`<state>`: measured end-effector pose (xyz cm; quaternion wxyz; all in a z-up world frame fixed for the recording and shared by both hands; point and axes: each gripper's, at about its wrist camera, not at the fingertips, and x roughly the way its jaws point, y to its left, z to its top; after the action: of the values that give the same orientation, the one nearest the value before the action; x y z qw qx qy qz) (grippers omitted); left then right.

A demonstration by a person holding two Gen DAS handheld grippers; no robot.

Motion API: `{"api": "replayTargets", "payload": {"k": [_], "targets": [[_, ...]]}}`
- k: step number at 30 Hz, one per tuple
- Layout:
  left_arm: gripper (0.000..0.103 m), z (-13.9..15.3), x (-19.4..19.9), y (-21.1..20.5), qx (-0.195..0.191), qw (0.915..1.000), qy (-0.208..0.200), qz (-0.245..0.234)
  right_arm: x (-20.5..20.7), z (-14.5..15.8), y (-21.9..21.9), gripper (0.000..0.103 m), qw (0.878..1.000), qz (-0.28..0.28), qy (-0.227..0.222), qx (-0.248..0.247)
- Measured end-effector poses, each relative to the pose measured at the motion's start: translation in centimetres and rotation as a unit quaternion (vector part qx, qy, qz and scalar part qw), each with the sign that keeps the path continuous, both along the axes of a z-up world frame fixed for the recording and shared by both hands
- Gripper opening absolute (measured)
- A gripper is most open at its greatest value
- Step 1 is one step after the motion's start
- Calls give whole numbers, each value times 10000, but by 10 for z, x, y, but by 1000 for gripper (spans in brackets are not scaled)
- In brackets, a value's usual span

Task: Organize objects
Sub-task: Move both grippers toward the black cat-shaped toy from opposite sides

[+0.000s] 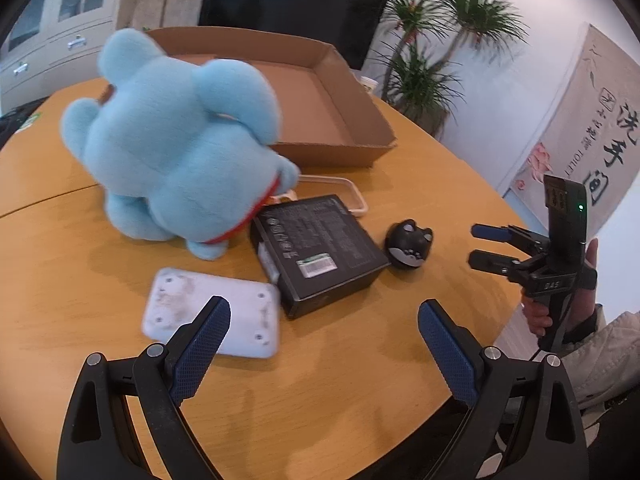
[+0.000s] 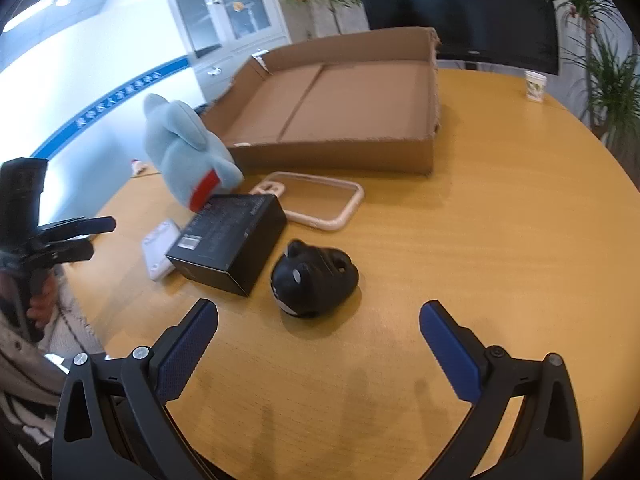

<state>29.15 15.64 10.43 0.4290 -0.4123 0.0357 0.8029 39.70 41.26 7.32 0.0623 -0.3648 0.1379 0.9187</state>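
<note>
A blue plush toy (image 1: 176,140) stands on the wooden table, also in the right wrist view (image 2: 188,156). Beside it lie a black box (image 1: 316,248) (image 2: 232,240), a white flat device (image 1: 212,312) (image 2: 160,248), a black cat-shaped toy (image 1: 410,244) (image 2: 314,278) and a beige phone case (image 2: 316,200). An open cardboard tray (image 1: 320,108) (image 2: 340,108) sits behind them. My left gripper (image 1: 324,336) is open and empty, just in front of the white device. My right gripper (image 2: 320,340) is open and empty, in front of the cat toy; it also shows in the left wrist view (image 1: 486,246).
A paper cup (image 2: 535,86) stands at the far right of the table. Potted plants (image 1: 432,60), a dark screen (image 2: 460,4) and a white cabinet (image 2: 228,12) stand behind the table. The table's curved edge (image 1: 472,160) runs along the right.
</note>
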Motion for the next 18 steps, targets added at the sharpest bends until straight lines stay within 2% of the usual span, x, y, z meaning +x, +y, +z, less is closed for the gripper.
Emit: {"api": "replayTargets", "payload": {"k": [7, 12, 18], "targets": [[96, -3, 9, 52, -68, 9980, -3, -636, -3, -8, 1, 101, 9994, -164, 111, -299], [96, -3, 6, 84, -166, 9956, 0, -923, -7, -13, 1, 101, 9988, -415, 58, -237], [96, -1, -2, 116, -120, 9916, 5, -1291, -5, -16, 5, 102, 9959, -760, 492, -45]]}}
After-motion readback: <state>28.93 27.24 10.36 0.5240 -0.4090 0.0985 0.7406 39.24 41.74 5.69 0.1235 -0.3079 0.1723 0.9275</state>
